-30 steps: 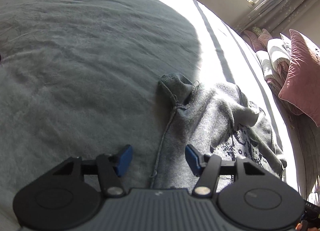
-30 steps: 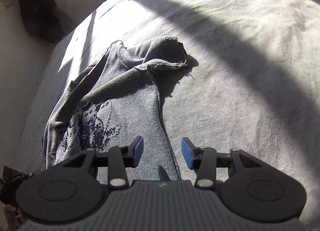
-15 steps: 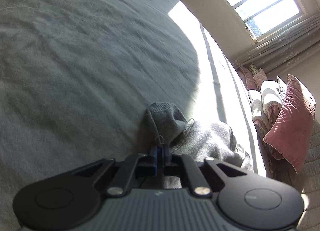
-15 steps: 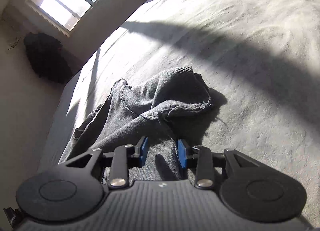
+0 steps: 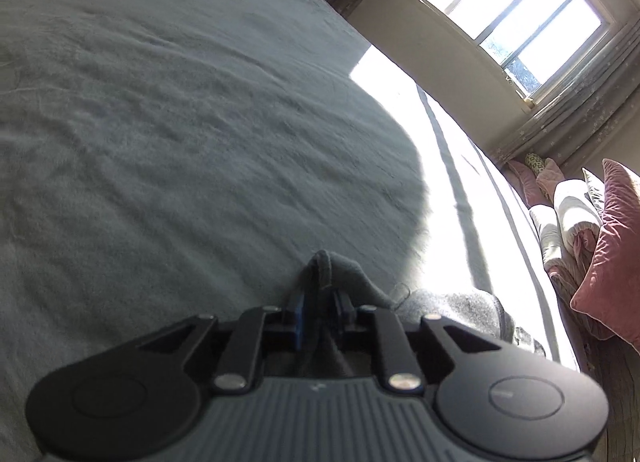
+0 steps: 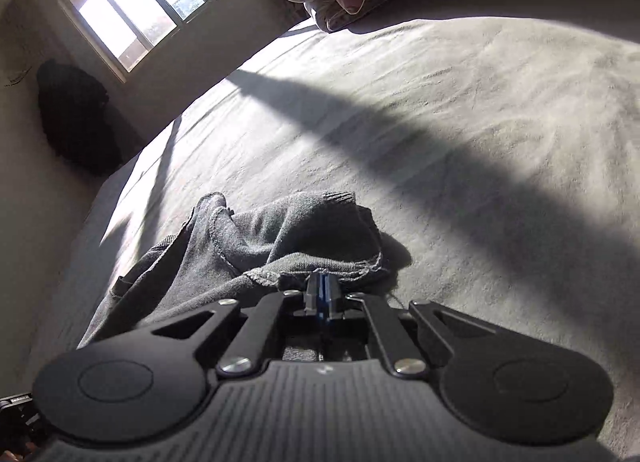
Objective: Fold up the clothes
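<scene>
A grey knitted sweater (image 6: 240,250) lies crumpled on the grey bed cover (image 6: 480,121). My right gripper (image 6: 323,294) is shut on the sweater's edge near its ribbed cuff (image 6: 340,197). In the left wrist view my left gripper (image 5: 320,302) is shut on a fold of the same sweater (image 5: 452,302), and a pinched ridge of fabric stands up between the fingers. The rest of the sweater trails to the right behind the gripper body.
The bed cover (image 5: 180,121) stretches wide to the left and ahead. Pink and white pillows (image 5: 600,242) are piled at the bed's right end under a window (image 5: 512,9). A dark bundle (image 6: 76,117) sits by the wall.
Both grippers went from open over the sweater to shut on its fabric. Both have tilted up, so the window and walls now show.
</scene>
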The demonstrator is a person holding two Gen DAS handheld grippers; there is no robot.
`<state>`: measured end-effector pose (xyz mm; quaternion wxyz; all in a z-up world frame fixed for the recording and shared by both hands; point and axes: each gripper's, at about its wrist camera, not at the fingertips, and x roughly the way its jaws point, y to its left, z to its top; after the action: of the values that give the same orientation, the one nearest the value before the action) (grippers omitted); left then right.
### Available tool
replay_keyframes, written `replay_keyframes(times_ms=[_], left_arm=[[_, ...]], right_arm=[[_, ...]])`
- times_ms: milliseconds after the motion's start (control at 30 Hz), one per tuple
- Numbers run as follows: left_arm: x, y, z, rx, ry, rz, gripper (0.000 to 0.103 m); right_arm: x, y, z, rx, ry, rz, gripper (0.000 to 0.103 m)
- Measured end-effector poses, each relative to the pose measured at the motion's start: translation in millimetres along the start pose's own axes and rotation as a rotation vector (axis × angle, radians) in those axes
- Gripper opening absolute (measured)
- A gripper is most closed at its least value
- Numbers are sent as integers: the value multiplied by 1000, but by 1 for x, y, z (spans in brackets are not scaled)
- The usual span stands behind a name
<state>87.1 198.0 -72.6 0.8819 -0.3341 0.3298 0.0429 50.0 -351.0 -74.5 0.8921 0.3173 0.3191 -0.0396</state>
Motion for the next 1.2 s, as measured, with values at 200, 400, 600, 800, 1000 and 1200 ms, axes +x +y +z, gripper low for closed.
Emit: replay_keyframes(times_ms=[200,400,600,800,1000,1200], left_arm=[[-25,11,5,7,58,-59,55],[-54,38,-15,71,182,-79,54],[-87,59,-44,104,299,-139,49],[-114,64,-72,220,395,-186,44],[-127,61,-89,340,532,-211,40],[-138,50,-97,526,621,-187,3]], right_arm=[[-16,0,0,-25,53,61,46],[-31,4,-10,-97,124,74,47],[-44,5,-28,-166,189,64,47],[-59,12,-49,-259,234,56,46],[-70,16,-58,-303,261,37,46],[-73,15,-56,-284,278,6,46]])
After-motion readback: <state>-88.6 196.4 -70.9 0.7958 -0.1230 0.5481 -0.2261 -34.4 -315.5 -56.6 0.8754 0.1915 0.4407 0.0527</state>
